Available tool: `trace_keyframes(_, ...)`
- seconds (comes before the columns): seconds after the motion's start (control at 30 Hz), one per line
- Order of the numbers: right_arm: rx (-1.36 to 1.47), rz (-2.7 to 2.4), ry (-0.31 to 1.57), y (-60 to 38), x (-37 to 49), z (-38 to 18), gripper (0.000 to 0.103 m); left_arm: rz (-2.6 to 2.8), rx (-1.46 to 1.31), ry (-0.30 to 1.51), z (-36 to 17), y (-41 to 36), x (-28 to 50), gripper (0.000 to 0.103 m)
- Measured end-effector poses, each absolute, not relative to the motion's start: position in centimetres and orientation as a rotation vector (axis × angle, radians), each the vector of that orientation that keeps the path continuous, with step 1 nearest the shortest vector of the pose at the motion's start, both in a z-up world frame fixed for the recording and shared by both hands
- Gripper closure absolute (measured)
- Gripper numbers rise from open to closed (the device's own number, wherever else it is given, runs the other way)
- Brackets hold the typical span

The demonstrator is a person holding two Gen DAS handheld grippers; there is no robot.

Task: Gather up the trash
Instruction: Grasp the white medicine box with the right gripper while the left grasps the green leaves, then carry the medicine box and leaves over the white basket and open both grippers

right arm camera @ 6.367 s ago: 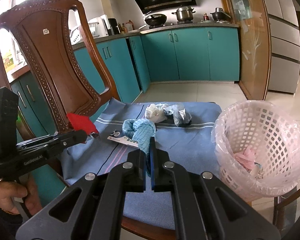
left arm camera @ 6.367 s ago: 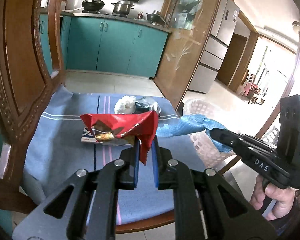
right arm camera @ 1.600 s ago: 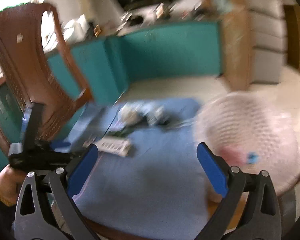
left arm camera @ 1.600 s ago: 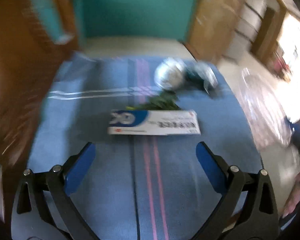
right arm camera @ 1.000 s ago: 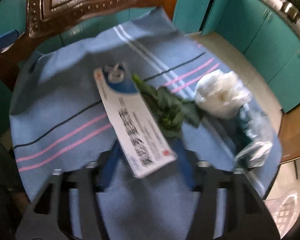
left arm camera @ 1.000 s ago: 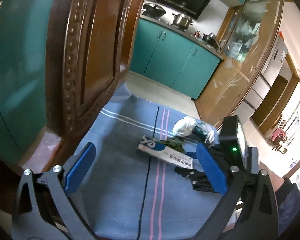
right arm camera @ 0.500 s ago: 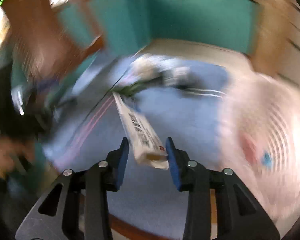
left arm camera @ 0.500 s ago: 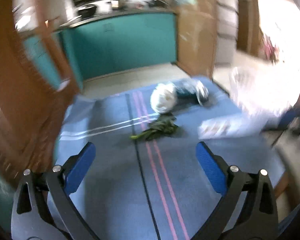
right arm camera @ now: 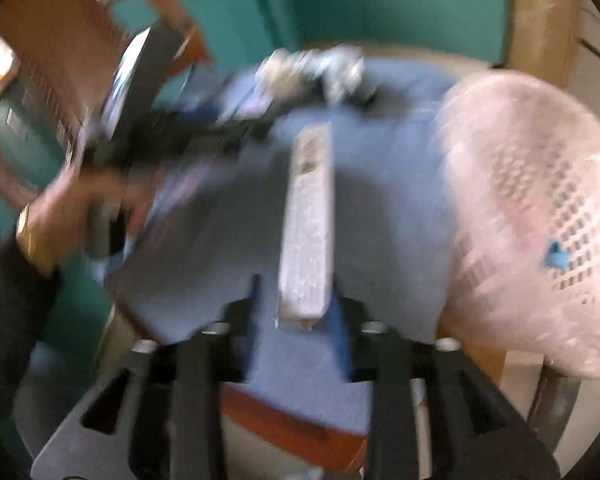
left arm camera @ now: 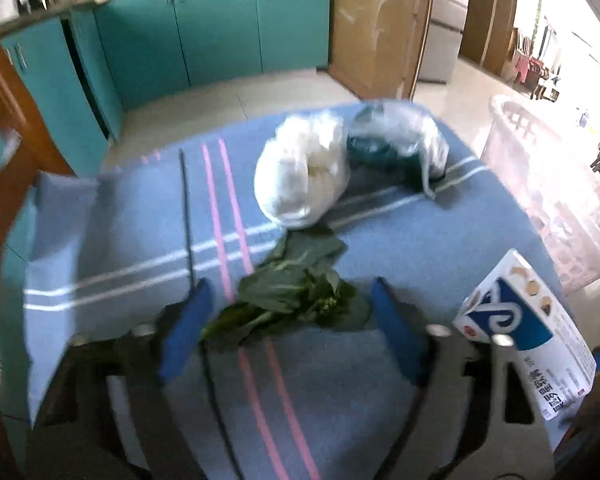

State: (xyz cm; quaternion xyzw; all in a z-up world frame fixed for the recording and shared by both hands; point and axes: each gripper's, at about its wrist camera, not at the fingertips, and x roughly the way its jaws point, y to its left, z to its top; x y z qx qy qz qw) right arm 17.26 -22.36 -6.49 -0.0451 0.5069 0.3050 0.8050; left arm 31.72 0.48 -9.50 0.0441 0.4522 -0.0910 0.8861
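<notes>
A bunch of green leaves (left arm camera: 296, 300) lies on the blue striped cloth (left arm camera: 132, 240) over the chair seat. My left gripper (left arm camera: 289, 284) hangs low over it with a blue pad on either side; its jaws are closing and do not squeeze the leaves. A white and blue carton (right arm camera: 306, 220) stands up between the pads of my right gripper (right arm camera: 296, 304), whose jaws are opening slightly while still gripping it. The left wrist view shows the carton (left arm camera: 528, 332) lifted off the seat at the right edge. The right wrist view is blurred.
A white bag (left arm camera: 304, 176) and a clear plastic bag (left arm camera: 396, 144) lie at the far side of the seat. A pale pink lined basket (right arm camera: 540, 220) stands right of the chair. The wooden chair back (right arm camera: 60, 40) rises at the left. Teal cabinets stand behind.
My left gripper has come down close over the green leaves and its jaws have narrowed. My right gripper has rolled and carried the carton along the seat's edge beside the basket.
</notes>
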Motion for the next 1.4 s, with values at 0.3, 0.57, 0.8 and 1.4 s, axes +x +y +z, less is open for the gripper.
trace_keyframes(0.3, -0.063, 0.531, 0.904, -24.6, 18.0, -4.1, 0.028, -0.220, -0.063, 0.927, -8.6, 2.3, 30.9, 0.077)
trace_keyframes(0.57, -0.279, 0.483, 0.864, -19.2, 18.9, -6.4, 0.029, -0.241, -0.207, 0.834, -3.6, 4.6, 24.6, 0.078)
trace_keyframes(0.8, -0.191, 0.449, 0.988, -19.0, 21.5, -8.8, 0.064, -0.197, -0.295, 0.629, 1.4, 5.8, 16.8, 0.077)
trace_keyframes(1.4, -0.047, 0.411, 0.675, -20.1, 13.4, 0.0, 0.064, -0.120, -0.255, 0.603, 1.4, 6.0, 14.1, 0.077)
